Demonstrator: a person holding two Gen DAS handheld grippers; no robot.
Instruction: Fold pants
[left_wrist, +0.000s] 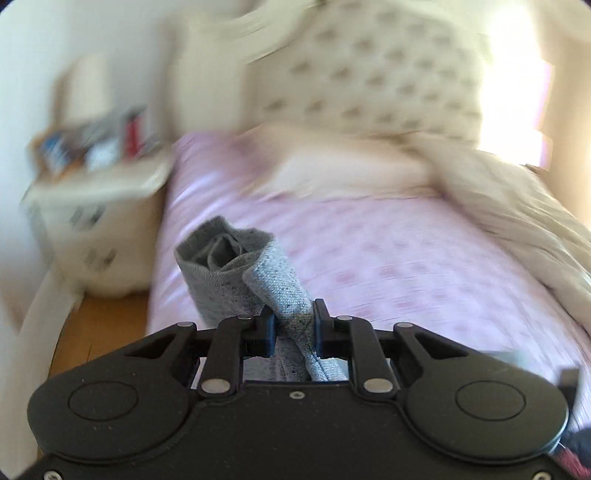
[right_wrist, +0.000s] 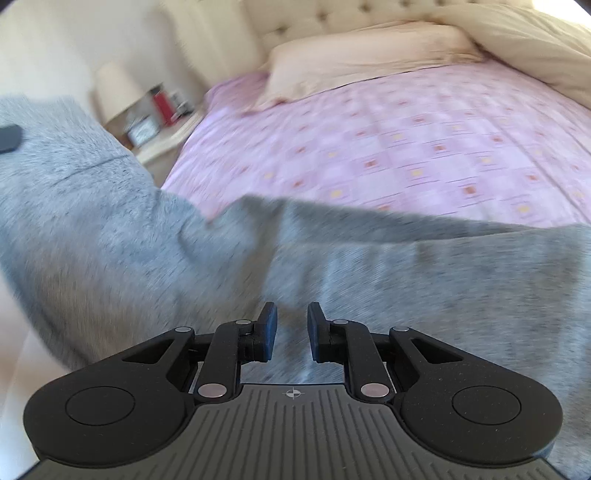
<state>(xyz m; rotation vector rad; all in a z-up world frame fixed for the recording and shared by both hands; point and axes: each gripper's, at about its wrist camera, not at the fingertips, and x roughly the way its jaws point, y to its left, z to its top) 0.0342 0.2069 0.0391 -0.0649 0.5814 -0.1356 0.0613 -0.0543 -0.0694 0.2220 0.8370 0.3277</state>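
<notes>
1. Pants — grey, heathered knit or soft woven cloth — lie spread across the near part of a bed with a pink patterned sheet; in the right wrist view one part rises at the left of the frame, lifted off the sheet.

2. The left gripper has its jaws drawn close on a bunched hem or cuff end of the pants; the cloth stands up between the pads and runs back under the gripper body, so it looks firmly pinched. The open tube of the leg shows just beyond the fingers.

3. The right gripper hangs low over the grey cloth with a narrow gap between its pads. The fabric lies under and behind them, and the blur leaves it unclear whether a fold is caught there — it cannot be told whether this gripper holds anything.

4. Handling, as a judgement: the cloth is light and limp, it sags from any single hold and will drag the rest along the sheet. It is not slippery or fragile, yet a thin pinch of one layer could slide out.

5. The best holds are likely the doubled, seamed edges — hem, cuff or waistband — where the thickness gives the pads something to bite. Two holds well apart on the same edge would keep it straight while it is laid over.

6. A nightstand with a lamp and small items stands beside the bed, well apart from the pants.
</notes>
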